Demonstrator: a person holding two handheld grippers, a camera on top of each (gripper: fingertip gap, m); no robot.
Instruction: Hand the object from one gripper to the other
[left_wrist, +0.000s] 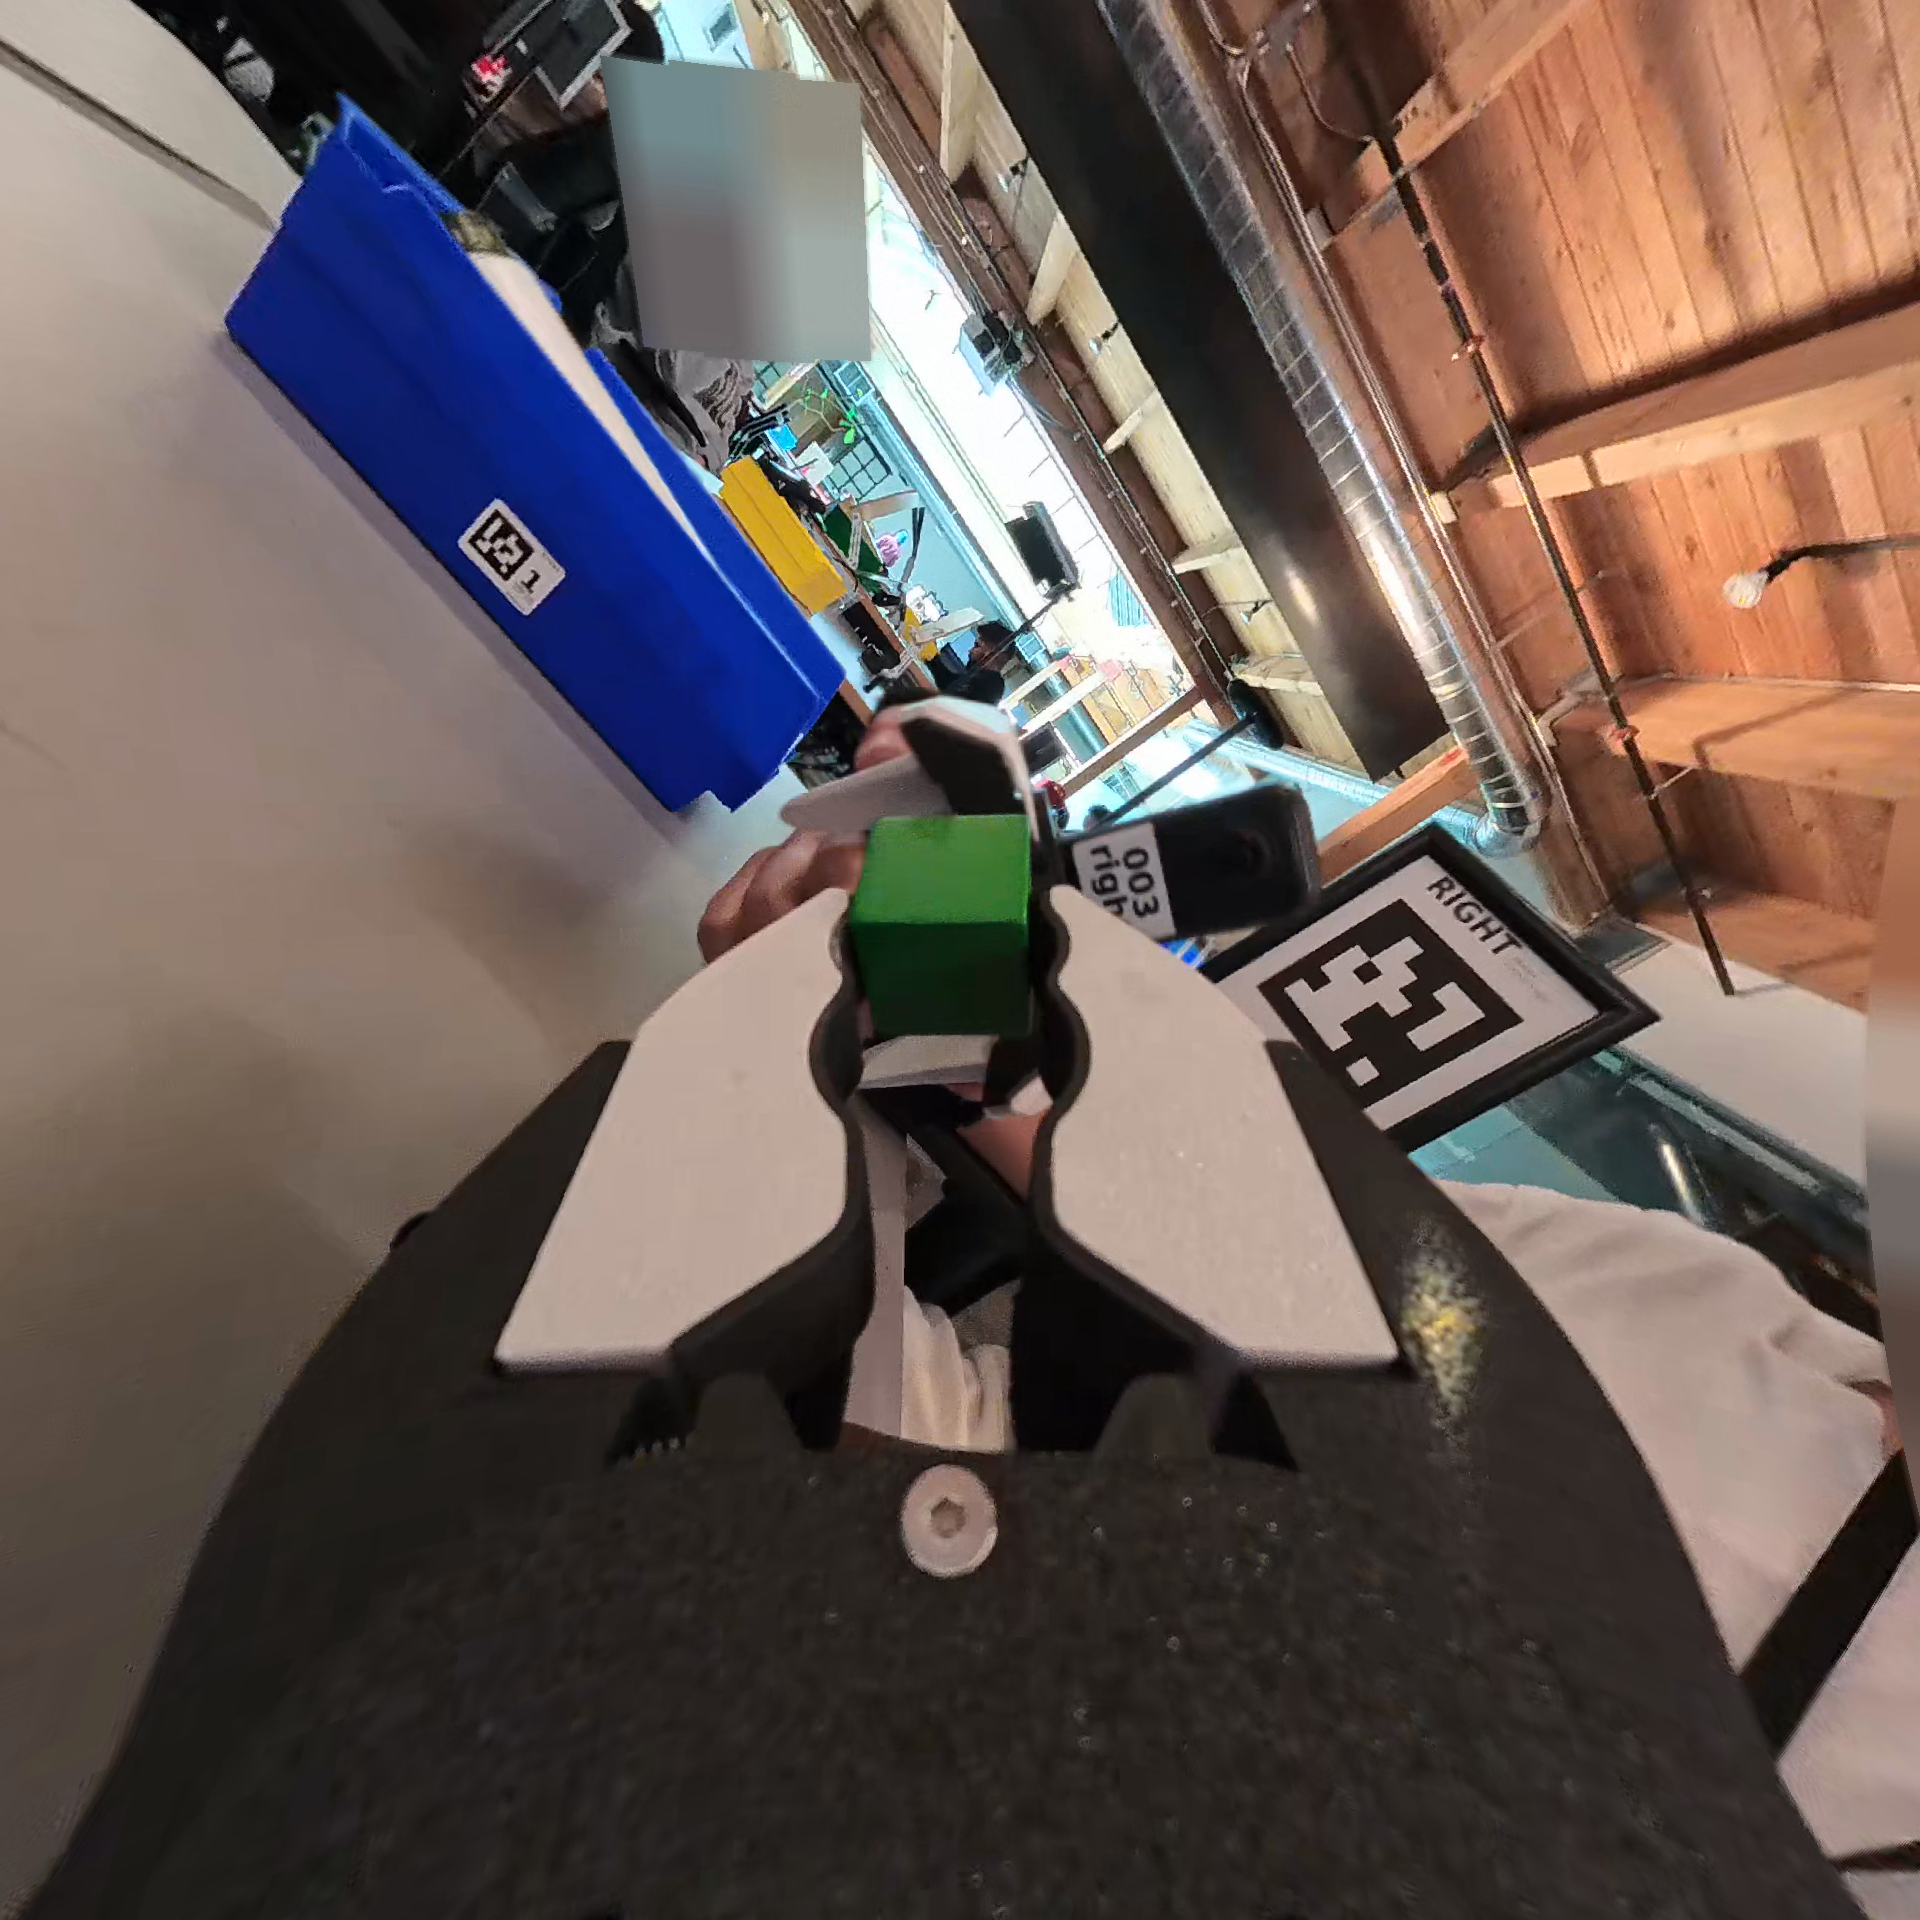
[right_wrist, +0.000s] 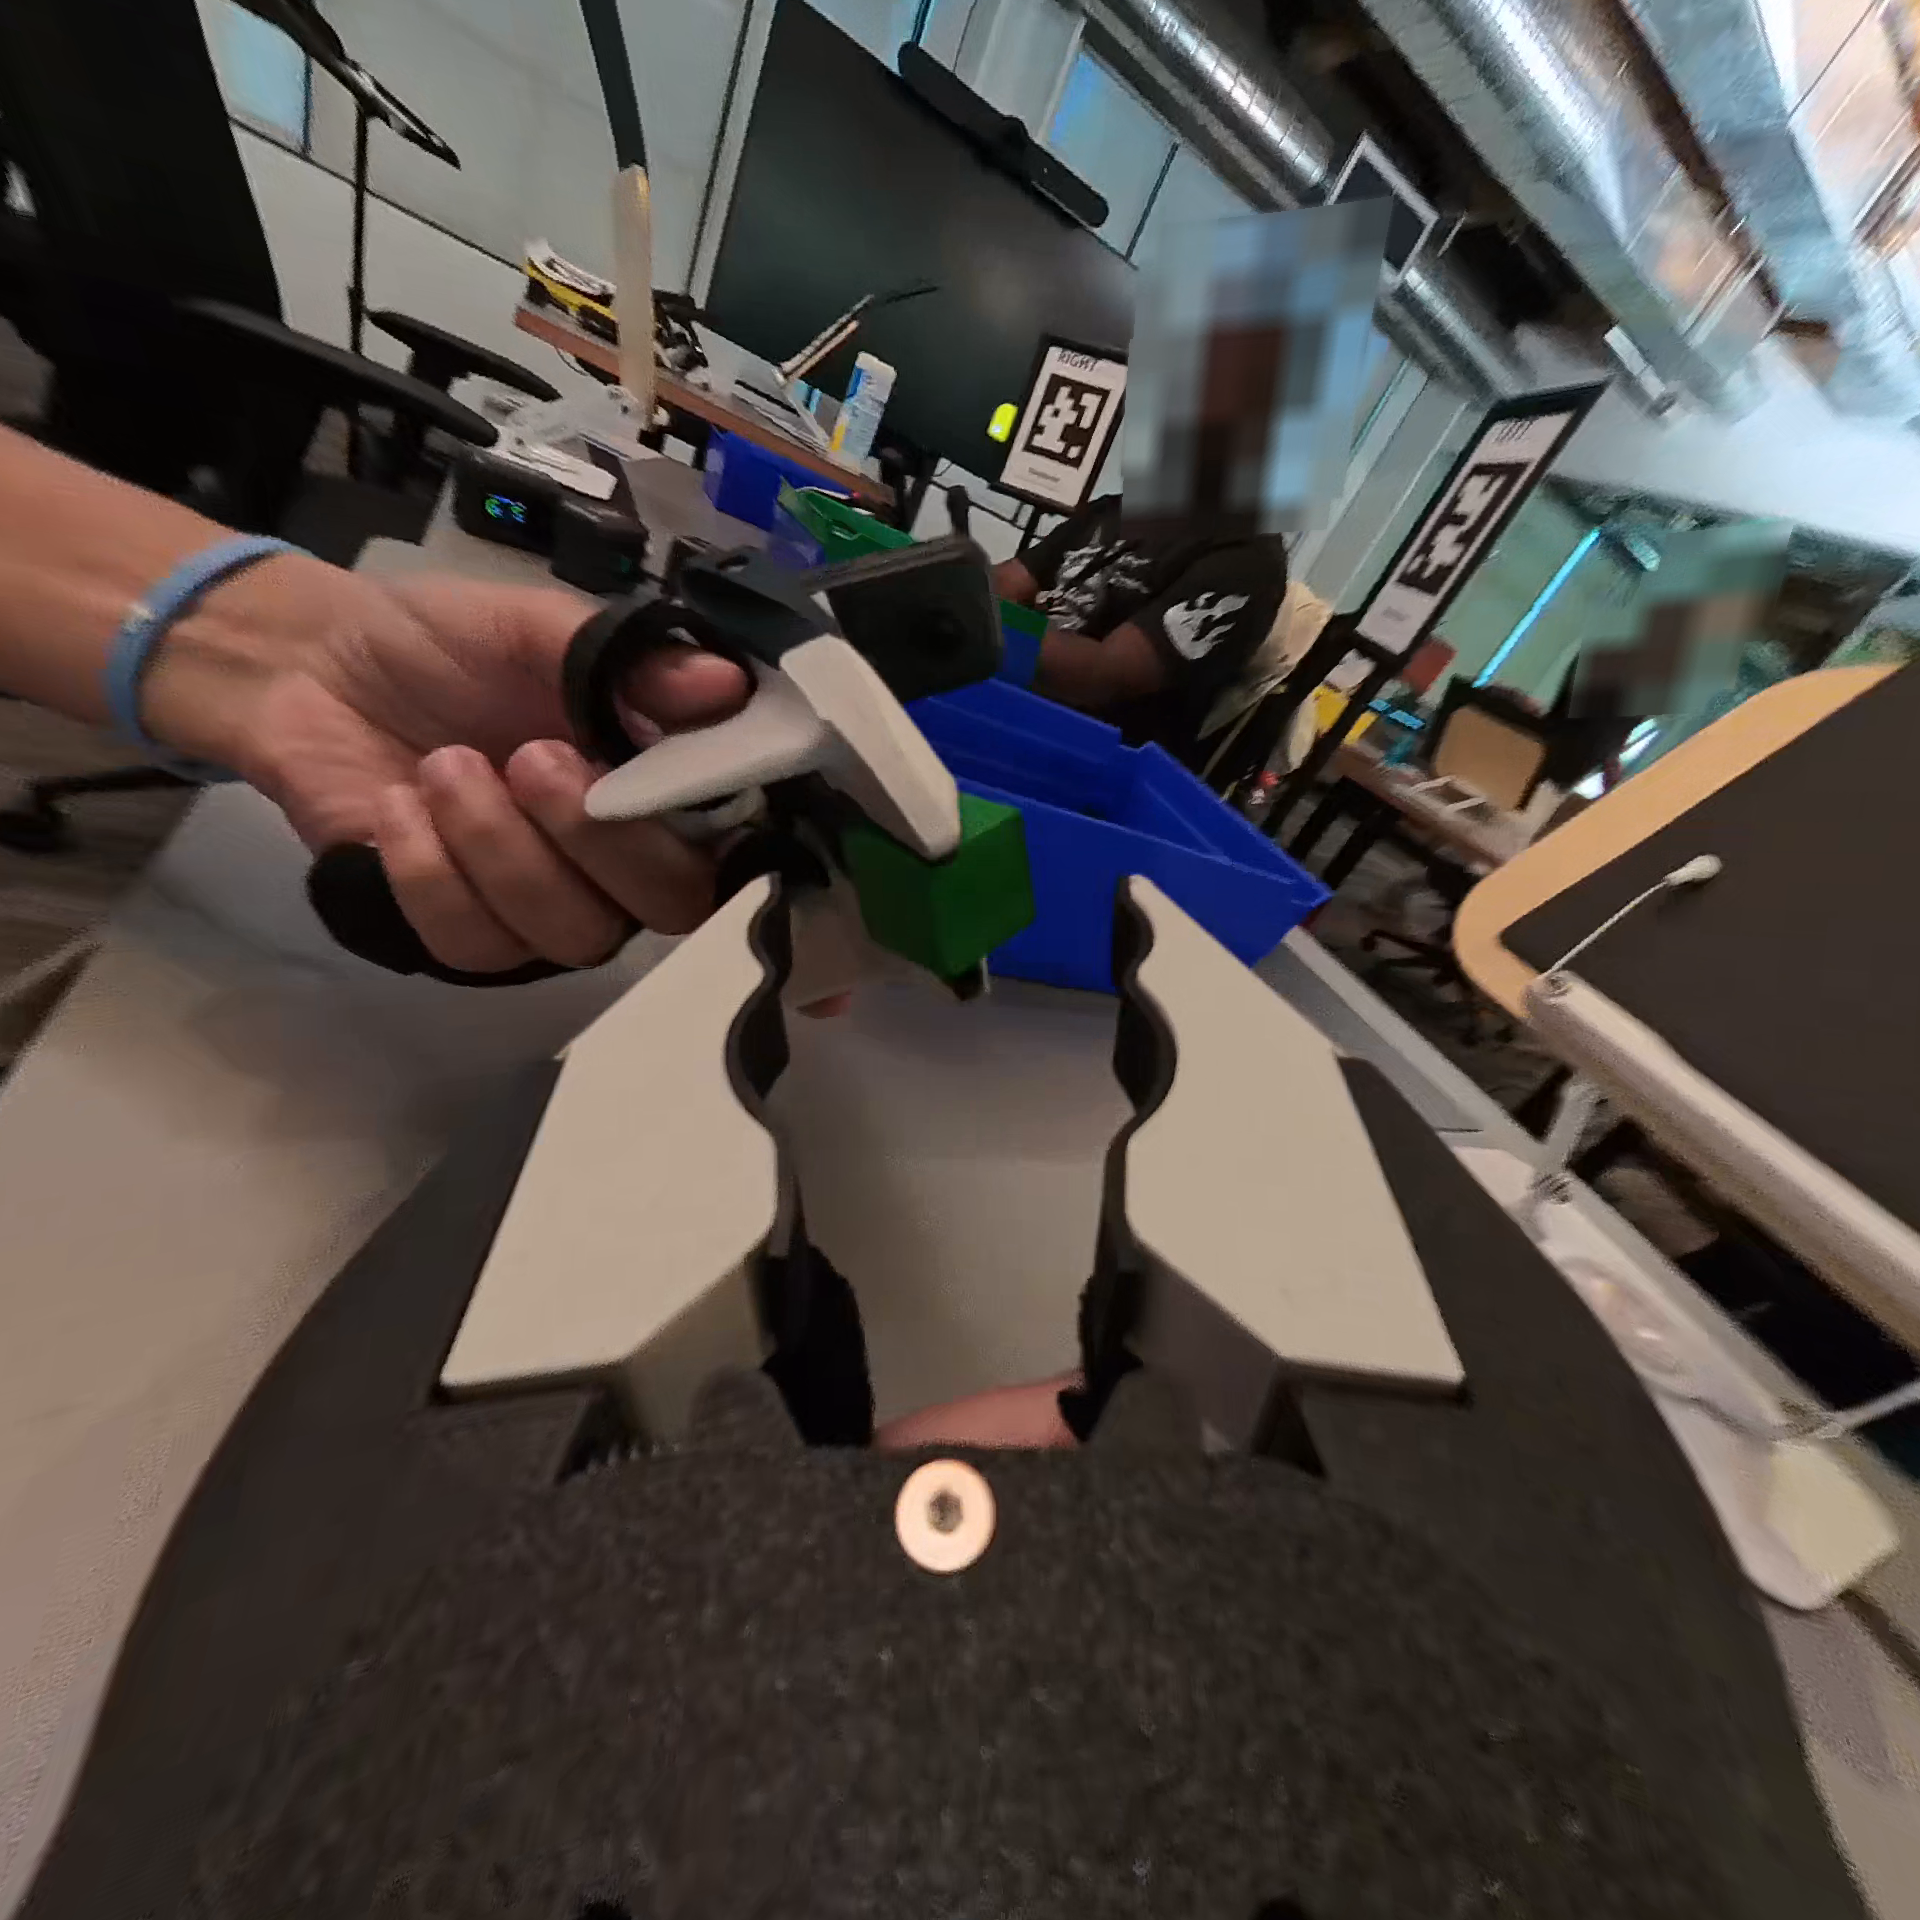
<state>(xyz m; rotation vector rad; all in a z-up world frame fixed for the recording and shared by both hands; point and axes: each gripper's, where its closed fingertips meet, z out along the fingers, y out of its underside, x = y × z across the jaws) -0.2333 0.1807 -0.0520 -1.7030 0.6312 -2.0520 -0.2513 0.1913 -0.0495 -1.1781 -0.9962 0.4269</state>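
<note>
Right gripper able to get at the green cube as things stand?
Probably yes. Right gripper is open with the green cube between its fingertips; the left gripper clamps the other two faces, leaving these free.

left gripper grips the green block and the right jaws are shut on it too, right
No. The left gripper does grip the green block, but the right gripper is open: the right wrist view shows a gap between its jaws and the block on each side.

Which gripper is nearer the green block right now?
Left. The left gripper is shut on the green block, fingertips pressing opposite sides. The right gripper is open, its fingers straddling the block but not closed on it.
</note>
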